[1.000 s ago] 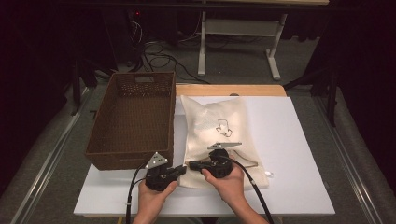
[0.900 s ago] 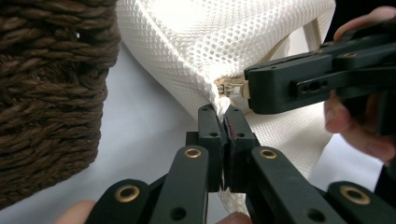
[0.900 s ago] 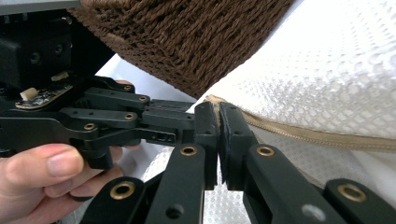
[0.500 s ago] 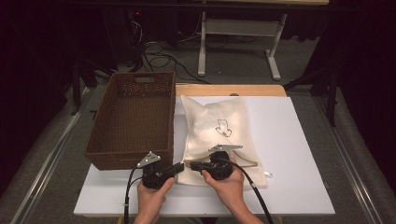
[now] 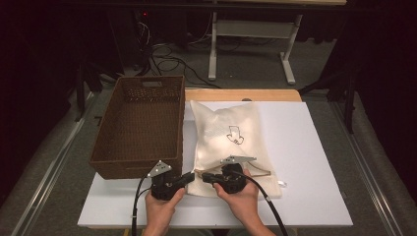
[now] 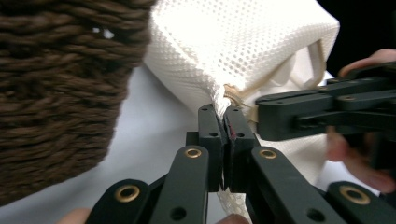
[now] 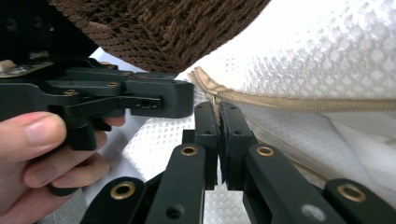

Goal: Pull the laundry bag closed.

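**Both hand-held grippers clenched at the near corner of the mesh bag**

Left hand-held gripper [image 6: 223,109] is clenched on the near left corner of the white mesh bag [image 5: 231,142]; in the left gripper view its two jaws meet on the mesh just where the beige zipper [image 7: 289,103] ends. The right hand-held gripper [image 7: 217,106] is also clenched, its jaws pressed together at the start of the same zipper, and a small piece of zipper tape seems to sit between them, though the exact part is hard to tell. The two tools point at each other and are almost touching.

The bag lies flat on the white bench [image 5: 314,147], with its near edge under the grippers and its far edge close to the wooden strip [image 5: 243,95] at the back of the bench. A small dark drawing [image 5: 235,133] is printed on the bag; I cannot read any letters or brand on it. A thin cord [image 5: 260,172] lies on the bag beside the right hand.

Just beside the bag, on the left, stands one brown woven basket [image 5: 140,125]. Counting: one bag, one basket, two grippers, two hands.

Compared with one second ago, the left gripper has shifted a little toward the person and its grey plate [image 5: 158,168] has tilted; the right one, the bag and the basket are nearly where they were.
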Demonstrator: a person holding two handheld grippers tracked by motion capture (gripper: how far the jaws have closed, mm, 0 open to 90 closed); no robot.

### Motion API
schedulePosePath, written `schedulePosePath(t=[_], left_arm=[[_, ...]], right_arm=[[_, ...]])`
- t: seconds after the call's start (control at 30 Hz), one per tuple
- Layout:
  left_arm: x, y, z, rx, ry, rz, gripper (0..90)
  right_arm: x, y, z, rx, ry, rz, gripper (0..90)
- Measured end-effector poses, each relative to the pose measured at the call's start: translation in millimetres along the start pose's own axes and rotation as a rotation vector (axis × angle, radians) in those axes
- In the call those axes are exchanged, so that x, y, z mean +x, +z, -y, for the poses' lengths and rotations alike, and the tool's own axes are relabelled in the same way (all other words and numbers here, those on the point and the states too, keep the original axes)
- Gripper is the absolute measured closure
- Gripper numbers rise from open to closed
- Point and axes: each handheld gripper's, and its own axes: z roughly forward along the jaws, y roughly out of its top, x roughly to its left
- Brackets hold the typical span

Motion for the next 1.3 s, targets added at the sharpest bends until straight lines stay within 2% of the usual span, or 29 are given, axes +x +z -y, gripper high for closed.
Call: schedulePosePath(t=[0.07, 0.1, 0.2, 0.23, 0.37, 0.47, 0.6, 0.7, 0.8, 0.87, 0.93, 1.07, 1.13, 1.2, 1.23, 1.3], left_arm=[[-5.4, -0.6, -0.2, -0.013, 0.027, -0.017, 87.9], [-6.5, -0.9, -0.6, -0.012, 0.032, -0.026, 87.9], [-3.9, -0.9, -2.1, 0.004, 0.011, -0.064, 87.9], [-2.3, -1.1, -1.8, 0.006, 0.005, -0.066, 87.9], [-6.3, -0.6, -0.7, 0.006, 0.028, -0.064, 87.9], [-10.3, -1.3, -1.1, 0.010, 0.043, -0.073, 87.9], [-9.9, -0.8, -1.0, 0.015, 0.041, -0.082, 87.9], [-5.7, -1.1, -1.1, 0.019, 0.030, -0.075, 87.9], [-8.7, -0.7, -0.8, 0.007, 0.040, -0.068, 87.9], [-11.0, -1.1, -1.0, -0.003, 0.046, -0.067, 88.0], [-9.6, -0.8, -0.6, 0.003, 0.045, -0.068, 88.0], [-1.8, -3.2, -0.9, -0.006, 0.010, -0.078, 88.0], [-0.2, -6.9, -2.0, -0.020, -0.002, -0.077, 88.0], [-0.6, -8.5, -2.5, -0.028, 0.007, -0.065, 87.9], [-1.0, -7.7, -2.1, -0.029, 0.010, -0.051, 87.9], [-3.3, -5.8, -1.0, -0.025, 0.024, -0.056, 87.9]], right_arm=[[-5.1, 0.1, -1.7, 0.000, 0.033, -0.015, 88.3], [-6.4, -0.1, -2.8, -0.003, 0.032, -0.019, 88.3], [-4.5, -0.3, -2.9, 0.004, 0.008, -0.008, 88.3], [-3.4, -0.6, -2.2, 0.009, 0.004, -0.004, 88.3], [-0.7, -1.6, 1.5, 0.007, -0.026, 0.021, 88.3], [-5.9, -1.8, 0.1, 0.007, -0.011, 0.013, 88.3], [-7.0, -1.8, 0.0, 0.013, -0.033, 0.011, 88.3], [-2.6, -3.6, 3.3, 0.012, -0.035, 0.013, 88.3], [0.7, -5.3, 7.1, 0.009, -0.039, 0.030, 88.3], [-6.7, -5.1, 6.7, 0.005, -0.014, 0.038, 88.4], [-13.1, -5.1, 6.0, 0.007, 0.009, 0.026, 88.3], [-6.8, -5.9, 8.6, 0.014, -0.027, 0.045, 88.3], [-6.3, -8.8, 11.0, 0.013, -0.041, 0.072, 88.3], [-12.7, -13.9, 13.7, 0.003, -0.027, 0.088, 88.3], [-16.4, -16.9, 14.8, -0.005, -0.014, 0.079, 88.3], [-18.9, -21.4, 16.3, -0.012, -0.025, 0.071, 88.3]])
